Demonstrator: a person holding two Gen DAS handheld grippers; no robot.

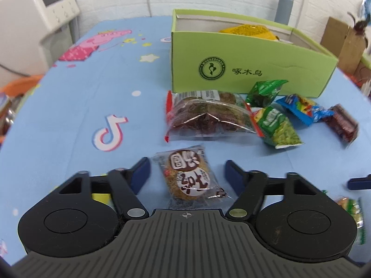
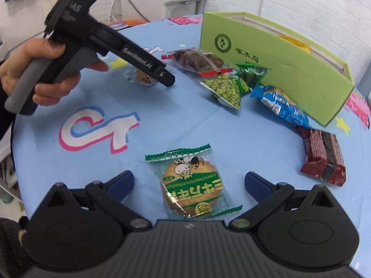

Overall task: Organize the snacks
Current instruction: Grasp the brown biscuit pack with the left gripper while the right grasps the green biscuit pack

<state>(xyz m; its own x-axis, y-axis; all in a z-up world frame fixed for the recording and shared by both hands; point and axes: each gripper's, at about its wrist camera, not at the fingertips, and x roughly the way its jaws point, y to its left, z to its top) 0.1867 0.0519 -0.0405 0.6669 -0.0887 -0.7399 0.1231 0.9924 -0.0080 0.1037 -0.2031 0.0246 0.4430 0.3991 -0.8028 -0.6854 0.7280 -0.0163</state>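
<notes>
biscuit packet (image 2: 192,185) lengthwise between right claw (image 2: 189,185)

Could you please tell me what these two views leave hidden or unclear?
- Green box contents: both views, front wall hides all but a yellow packet.
- Brown cake packet: right view, mostly behind the left gripper.
- Green-edged packet: left view, cut off, blurred.

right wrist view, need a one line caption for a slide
Open right gripper straddles a green-wrapped biscuit on the blue tablecloth; more snacks lie beside the green box.
</notes>
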